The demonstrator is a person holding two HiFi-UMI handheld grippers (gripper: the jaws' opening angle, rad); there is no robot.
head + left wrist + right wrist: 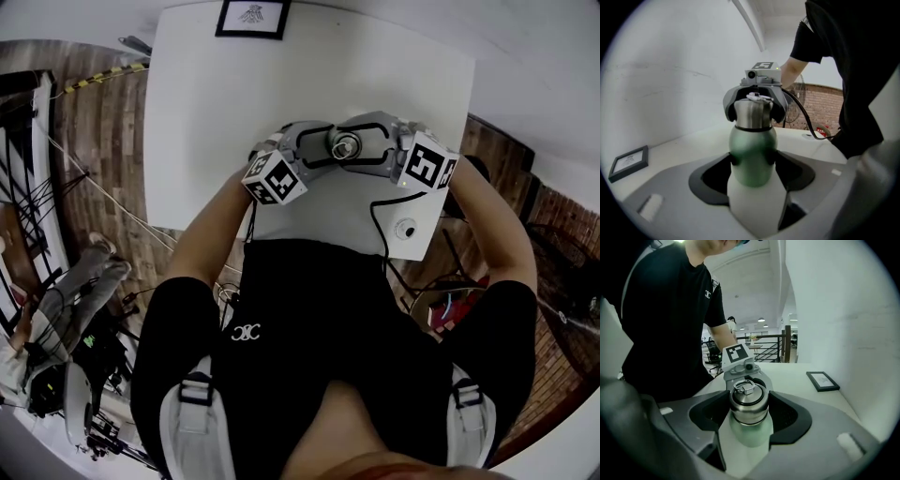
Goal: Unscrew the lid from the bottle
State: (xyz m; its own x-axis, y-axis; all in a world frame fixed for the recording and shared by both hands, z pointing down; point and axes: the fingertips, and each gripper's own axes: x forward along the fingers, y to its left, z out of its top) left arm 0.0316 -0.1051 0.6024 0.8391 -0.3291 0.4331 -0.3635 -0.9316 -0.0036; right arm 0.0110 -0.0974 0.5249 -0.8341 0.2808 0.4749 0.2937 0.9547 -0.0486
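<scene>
White surface (216, 112), mid-unscrew: your left gripper (753, 163) fingers (710, 178) clamp green bottle (752, 140), right gripper (749, 412) fingers (790, 417) grasp steel lid (748, 399); next prob. needs anticlockwise twist, bottle steady.

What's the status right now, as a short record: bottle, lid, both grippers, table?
bottle: green and white, upright
lid: steel, loop on top, seated on the bottle
left gripper: closed on the bottle's green body
right gripper: jaws flank the lid, pads appear to touch it
table: white, framed picture at far edge
</scene>
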